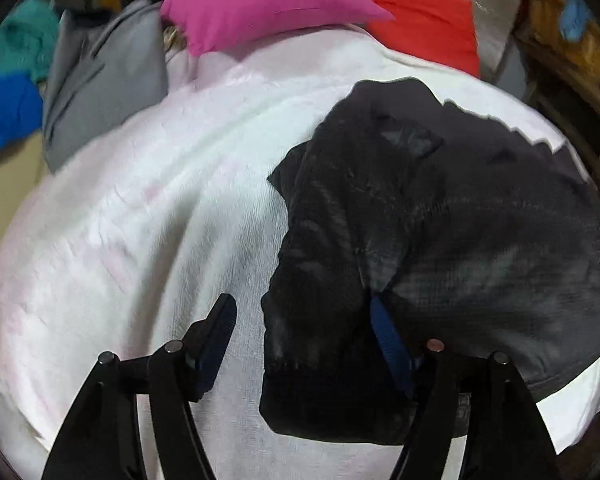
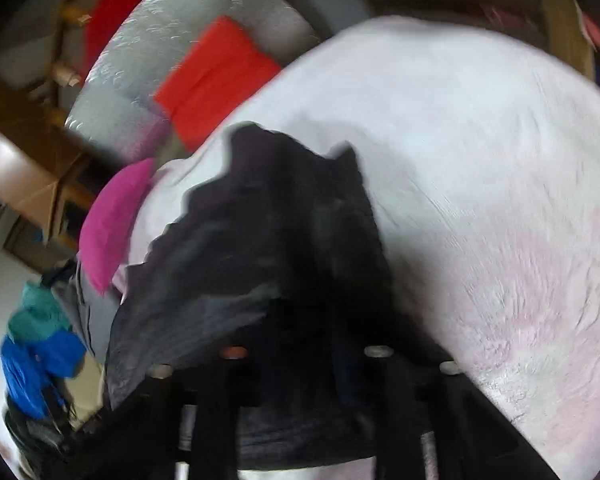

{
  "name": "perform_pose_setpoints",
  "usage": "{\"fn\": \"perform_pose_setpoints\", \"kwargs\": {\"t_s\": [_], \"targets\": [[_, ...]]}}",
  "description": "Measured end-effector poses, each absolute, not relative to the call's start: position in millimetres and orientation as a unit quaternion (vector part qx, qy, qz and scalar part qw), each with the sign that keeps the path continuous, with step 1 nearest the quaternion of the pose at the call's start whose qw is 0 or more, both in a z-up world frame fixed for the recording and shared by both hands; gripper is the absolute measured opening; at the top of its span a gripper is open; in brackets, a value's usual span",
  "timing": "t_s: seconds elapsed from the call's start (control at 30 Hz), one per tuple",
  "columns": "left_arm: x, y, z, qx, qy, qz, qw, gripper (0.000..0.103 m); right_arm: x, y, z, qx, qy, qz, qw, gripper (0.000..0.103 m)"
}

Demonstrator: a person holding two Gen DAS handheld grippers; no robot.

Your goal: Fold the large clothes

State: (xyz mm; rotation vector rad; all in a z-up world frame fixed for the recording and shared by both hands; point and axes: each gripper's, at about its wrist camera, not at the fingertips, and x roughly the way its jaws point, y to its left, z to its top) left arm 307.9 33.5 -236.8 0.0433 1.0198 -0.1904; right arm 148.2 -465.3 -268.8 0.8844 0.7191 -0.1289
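A dark grey garment [image 1: 440,220] lies bunched on a white blanket [image 1: 160,220]. My left gripper [image 1: 300,300] stands open over the garment's near left edge. Its left finger [image 1: 220,332] hangs over bare blanket. Its blue-padded right finger [image 1: 388,344] is tucked into a fold of the cloth. In the blurred right wrist view the same dark garment [image 2: 280,220] is gathered up at my right gripper [image 2: 306,320]. The cloth hides that gripper's fingertips, and its jaws look drawn together on the cloth. The white blanket [image 2: 480,140] spreads to the right.
A pink pillow [image 1: 260,4] and a red pillow [image 1: 424,20] lie at the blanket's far edge. A grey garment [image 1: 100,80] and blue and teal clothes [image 1: 8,112] are piled at the left. A wooden frame [image 1: 572,60] borders the right. A silvery cushion [image 2: 172,40] sits behind the red pillow [image 2: 216,76].
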Motion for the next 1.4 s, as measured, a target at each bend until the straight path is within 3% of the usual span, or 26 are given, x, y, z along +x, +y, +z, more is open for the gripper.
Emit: {"fn": "perform_pose_setpoints", "kwargs": {"t_s": [0.07, 0.27, 0.37, 0.47, 0.6, 0.63, 0.7, 0.73, 0.77, 0.9, 0.97, 1.03, 1.17, 1.4], "targets": [[308.7, 36.1, -226.3, 0.021, 0.482, -0.092, 0.871, 0.071, 149.9, -466.0, -253.1, 0.405, 0.338, -0.055, 0.848, 0.027], [331.3, 28.6, -191.3, 0.042, 0.448, -0.078, 0.890, 0.071, 188.0, -475.3, -213.7, 0.380, 0.311, -0.062, 0.869, 0.027], [363.1, 15.4, -203.8, 0.057, 0.487, -0.048, 0.870, 0.079, 215.3, -480.0, -224.0, 0.379, 0.337, -0.078, 0.858, 0.027], [384.8, 13.9, -236.4, 0.025, 0.551, -0.051, 0.833, 0.079, 241.1, -483.2, -261.0, 0.396, 0.392, -0.089, 0.825, 0.031], [371.1, 24.4, -229.5, -0.003, 0.534, -0.053, 0.844, 0.079, 222.4, -480.5, -249.0, 0.393, 0.373, -0.077, 0.837, 0.031], [362.0, 25.8, -223.0, 0.004, 0.520, -0.054, 0.852, 0.079, 215.5, -476.8, -242.8, 0.388, 0.366, -0.070, 0.843, 0.033], [343.4, 26.1, -211.7, 0.017, 0.496, -0.052, 0.867, 0.079, 195.3, -466.0, -230.2, 0.370, 0.353, -0.056, 0.857, 0.048], [330.8, 25.3, -205.1, 0.020, 0.481, -0.055, 0.875, 0.079, 182.1, -458.8, -224.6, 0.361, 0.346, -0.049, 0.864, 0.068], [323.2, 24.3, -200.8, 0.022, 0.472, -0.058, 0.879, 0.079, 167.7, -449.1, -220.2, 0.351, 0.334, -0.041, 0.874, 0.073], [279.0, 7.5, -179.9, 0.039, 0.419, -0.076, 0.904, 0.079, 129.5, -405.7, -206.3, 0.295, 0.306, -0.025, 0.905, 0.072], [266.9, -3.1, -177.3, 0.055, 0.401, -0.079, 0.911, 0.079, 116.9, -387.0, -209.5, 0.278, 0.302, -0.010, 0.912, 0.064], [251.1, -15.7, -176.4, 0.070, 0.387, -0.084, 0.916, 0.079, 116.6, -379.1, -221.1, 0.274, 0.313, -0.011, 0.909, 0.064], [248.3, -32.4, -181.8, 0.073, 0.384, -0.094, 0.916, 0.079, 131.3, -375.9, -253.2, 0.278, 0.353, -0.014, 0.893, 0.064], [249.2, -52.7, -195.5, 0.085, 0.388, -0.086, 0.914, 0.079, 131.0, -368.0, -225.0, 0.266, 0.329, 0.014, 0.906, 0.064]]}}
